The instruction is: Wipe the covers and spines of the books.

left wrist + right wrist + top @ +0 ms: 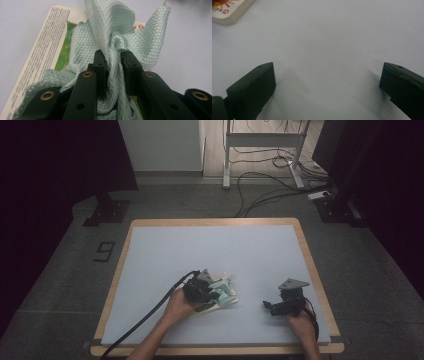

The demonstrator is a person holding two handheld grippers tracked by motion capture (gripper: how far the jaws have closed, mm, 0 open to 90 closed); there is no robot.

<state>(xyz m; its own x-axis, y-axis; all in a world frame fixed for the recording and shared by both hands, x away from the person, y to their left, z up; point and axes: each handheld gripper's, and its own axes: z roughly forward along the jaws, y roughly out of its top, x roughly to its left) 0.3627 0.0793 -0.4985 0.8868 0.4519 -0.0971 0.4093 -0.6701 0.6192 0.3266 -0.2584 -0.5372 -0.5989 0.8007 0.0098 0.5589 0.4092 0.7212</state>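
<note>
Cloth pinched over the book, lower centre of the high view.
Your left gripper (112, 58) clamps the pale green woven cloth (110, 32) above the thin printed book (45, 47); your right gripper (327, 82), lower right, stands spread wide over bare table (332, 37).

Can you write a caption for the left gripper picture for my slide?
The left gripper pinches a bunched pale green waffle-textured cloth above a flat printed booklet on the pale table.

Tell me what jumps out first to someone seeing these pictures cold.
The pale green waffle-textured cloth stands out, bunched up and pinched in the left tool over a printed book at the near middle of the table. Next, the right tool, its jaws wide apart over bare tabletop near the right edge, holding nothing.
</note>
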